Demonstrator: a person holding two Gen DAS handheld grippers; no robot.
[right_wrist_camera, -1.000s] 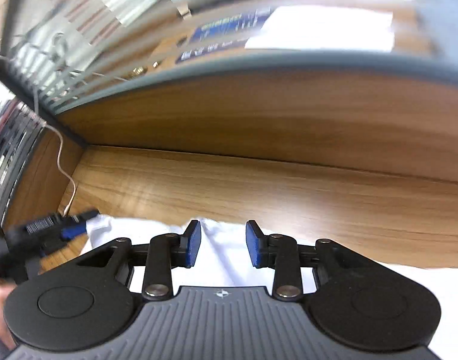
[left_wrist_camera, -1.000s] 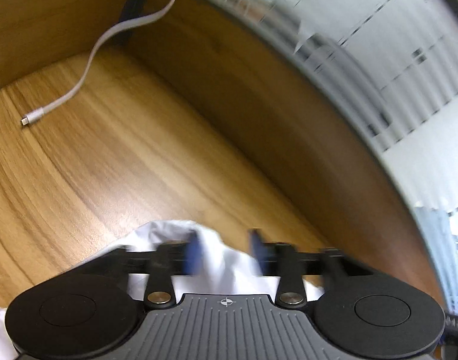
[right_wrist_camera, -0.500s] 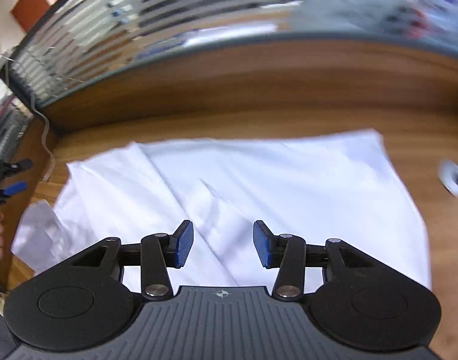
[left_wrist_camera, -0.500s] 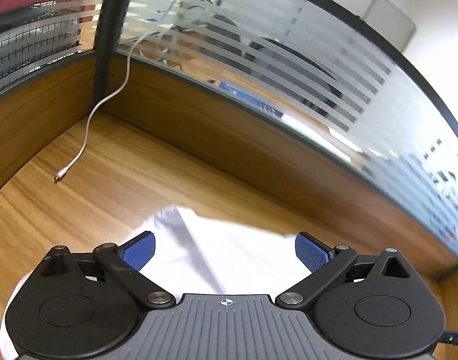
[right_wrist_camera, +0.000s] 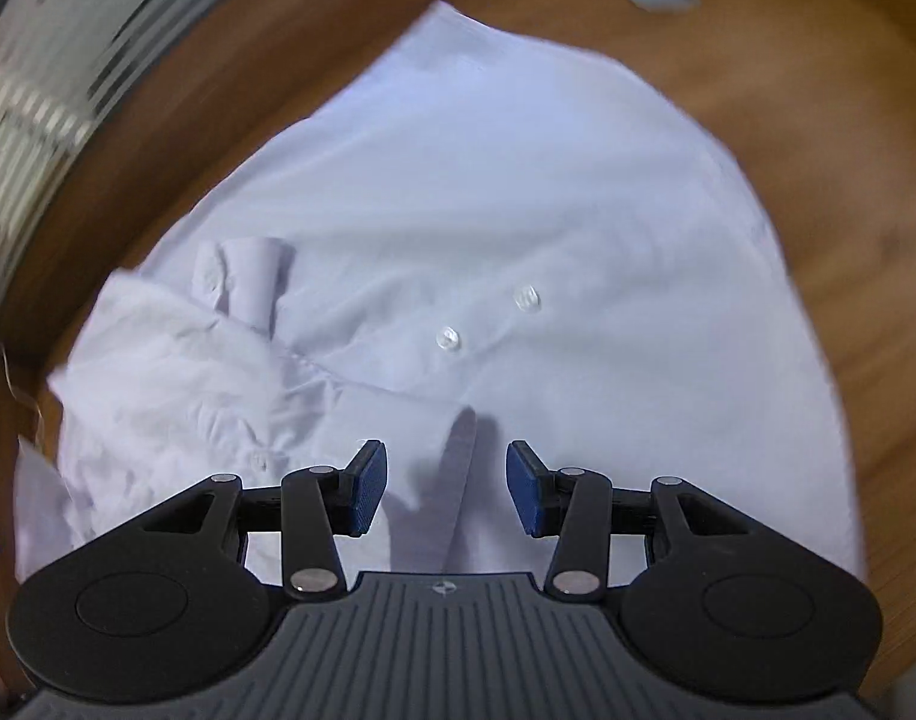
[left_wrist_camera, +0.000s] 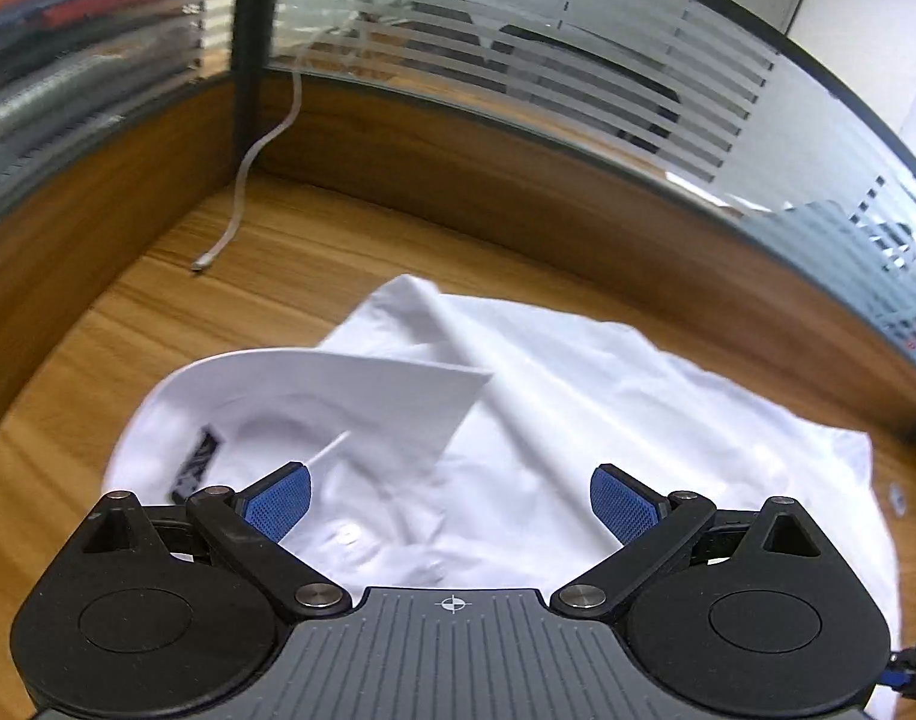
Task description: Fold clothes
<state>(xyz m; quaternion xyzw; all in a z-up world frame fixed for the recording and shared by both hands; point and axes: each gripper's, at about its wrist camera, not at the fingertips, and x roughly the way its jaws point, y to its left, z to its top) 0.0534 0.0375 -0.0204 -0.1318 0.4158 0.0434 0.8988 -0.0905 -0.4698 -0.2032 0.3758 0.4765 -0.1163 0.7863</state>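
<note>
Brown wooden desk (left_wrist_camera: 158,324) holds a white shirt (left_wrist_camera: 578,396), partly folded but still lumpy. It lies just under the left claw (left_wrist_camera: 452,495), spread wide and empty. The right claw (right_wrist_camera: 447,489) is half spread, pinching nothing. More folding is left.

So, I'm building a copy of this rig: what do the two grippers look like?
Both match. The left gripper and right gripper have black linkage arms with silver pivot pins, blue textured pads, round black housings either side, and a grey ribbed centre plate with a small crosshair mark.
</note>
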